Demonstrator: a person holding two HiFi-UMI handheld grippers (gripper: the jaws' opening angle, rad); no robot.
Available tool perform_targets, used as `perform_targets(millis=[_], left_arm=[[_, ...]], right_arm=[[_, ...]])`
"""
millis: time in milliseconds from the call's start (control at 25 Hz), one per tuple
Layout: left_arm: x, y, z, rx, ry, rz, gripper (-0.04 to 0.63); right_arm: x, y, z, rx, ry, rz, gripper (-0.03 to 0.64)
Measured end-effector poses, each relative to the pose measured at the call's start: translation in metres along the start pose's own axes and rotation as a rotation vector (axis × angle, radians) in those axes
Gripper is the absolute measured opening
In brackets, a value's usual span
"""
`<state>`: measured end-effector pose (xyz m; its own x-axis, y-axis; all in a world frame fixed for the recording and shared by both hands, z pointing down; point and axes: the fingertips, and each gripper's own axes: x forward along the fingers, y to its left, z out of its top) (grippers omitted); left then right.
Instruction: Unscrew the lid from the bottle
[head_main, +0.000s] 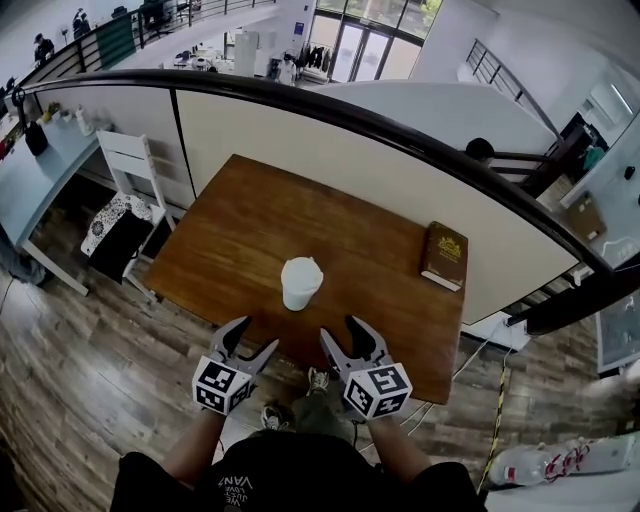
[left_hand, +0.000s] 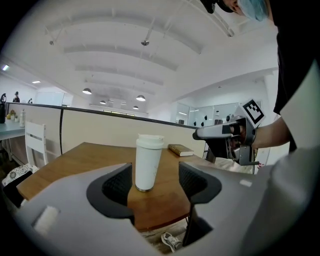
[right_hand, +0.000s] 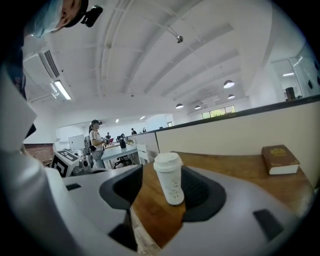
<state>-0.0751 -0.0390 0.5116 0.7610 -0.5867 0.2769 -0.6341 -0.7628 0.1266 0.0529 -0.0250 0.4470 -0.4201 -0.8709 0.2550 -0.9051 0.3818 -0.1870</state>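
Hovering left gripper (head_main: 257, 335) and right gripper (head_main: 340, 330), both jaws apart, near the bottle (head_main: 300, 290); I'd topple it nudging the lid (head_main: 301, 268) one-sided.

No legible text or labels

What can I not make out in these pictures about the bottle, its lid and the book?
- Print on the white bottle: right gripper view, faint marks on its side, too small and soft to read.
- Thread under the lid: all three views, the lid itself covers it, so how tightly it is screwed on is unknown.
- Title on the brown book: head view, gold print too small to read.
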Motion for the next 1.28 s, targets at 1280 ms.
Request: perform_targets(millis=[1280], left_arm=[[0.138, 0.023, -0.026, 0.106, 0.020, -0.260, 0.357]], right_arm=[[0.119, -0.007, 0.010, -0.180, 0.041, 0.305, 0.305]])
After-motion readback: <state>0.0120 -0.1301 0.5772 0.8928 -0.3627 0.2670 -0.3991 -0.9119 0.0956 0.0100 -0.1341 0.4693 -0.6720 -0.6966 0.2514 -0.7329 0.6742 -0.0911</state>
